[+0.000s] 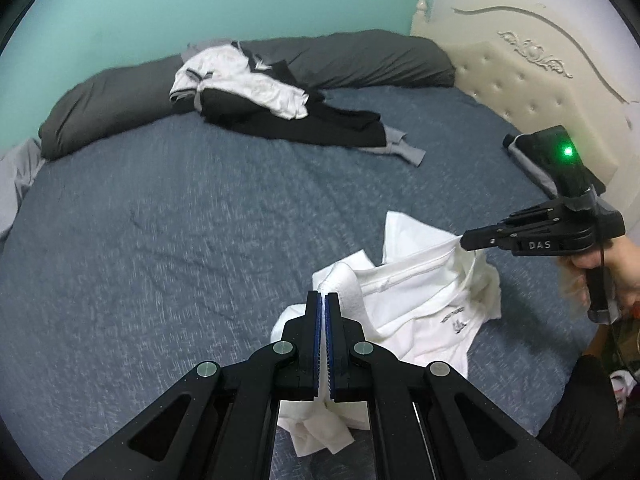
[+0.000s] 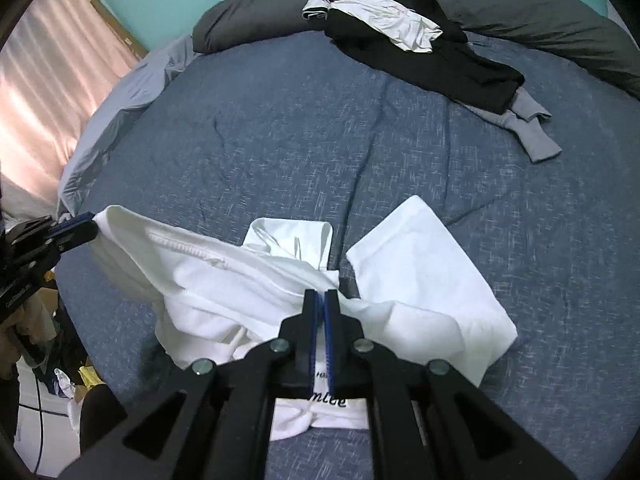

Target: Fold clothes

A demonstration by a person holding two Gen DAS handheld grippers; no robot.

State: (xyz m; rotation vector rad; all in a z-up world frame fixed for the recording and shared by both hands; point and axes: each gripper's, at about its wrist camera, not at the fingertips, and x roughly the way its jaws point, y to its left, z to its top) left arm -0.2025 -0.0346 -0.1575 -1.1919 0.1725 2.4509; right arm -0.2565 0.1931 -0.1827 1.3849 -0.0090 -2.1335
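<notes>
A white shirt (image 1: 420,300) with a small dark print lies crumpled on the blue bed cover (image 1: 160,220), partly lifted between both grippers. My left gripper (image 1: 324,297) is shut on a thick fold at one end of it. Off to the right, my right gripper (image 1: 464,240), held by a hand (image 1: 612,264), pinches the other end. In the right wrist view the white shirt (image 2: 420,280) spreads under my right gripper (image 2: 322,294), whose pads are closed on a bunched edge. The left gripper (image 2: 80,230) holds a corner at the far left.
A pile of black, white and grey clothes (image 1: 256,92) lies at the far side against a long dark grey pillow (image 1: 100,108). A cream headboard (image 1: 520,80) stands at the right. A pink curtain (image 2: 52,92) hangs left of the bed, with clutter on the floor (image 2: 68,384) below.
</notes>
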